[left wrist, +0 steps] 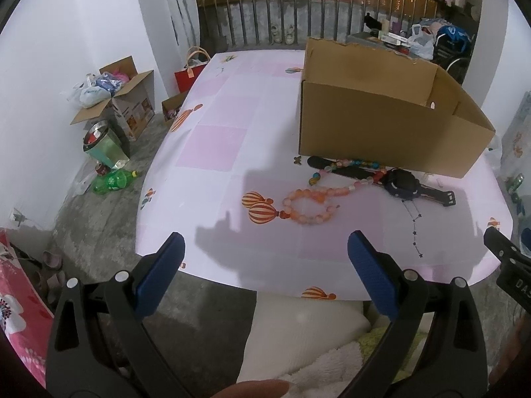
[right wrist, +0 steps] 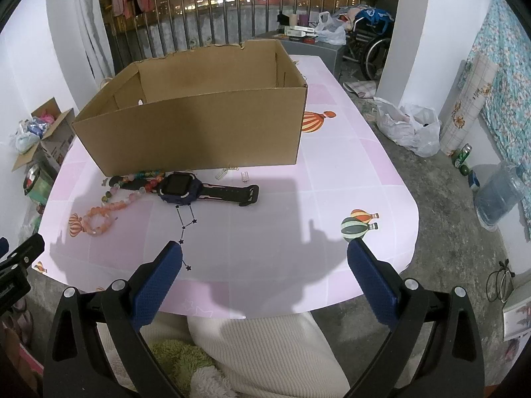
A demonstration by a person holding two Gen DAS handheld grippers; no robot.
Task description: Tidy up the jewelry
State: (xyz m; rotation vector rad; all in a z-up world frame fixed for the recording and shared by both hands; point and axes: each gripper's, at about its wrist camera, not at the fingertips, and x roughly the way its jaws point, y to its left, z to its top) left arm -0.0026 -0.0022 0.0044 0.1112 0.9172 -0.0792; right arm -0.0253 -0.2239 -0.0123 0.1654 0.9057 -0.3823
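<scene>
On the table [left wrist: 212,152], a watch [right wrist: 177,187] and bead strings [left wrist: 308,207] lie just in front of the open box [right wrist: 199,132]. Near the table's front edge, the left gripper [left wrist: 265,248] and right gripper [right wrist: 265,255] both hover wide open, holding nothing.

Left claw [left wrist: 265,248] and right claw [right wrist: 265,258] both gape wide, holding nothing

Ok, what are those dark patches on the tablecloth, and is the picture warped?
Left wrist view: tongs-shaped shadows fall on the tablecloth near the orange bead bracelet; the table edge bows, which is fisheye warp. Right wrist view: similar shadows below the watch; the cardboard box looks bent.
</scene>
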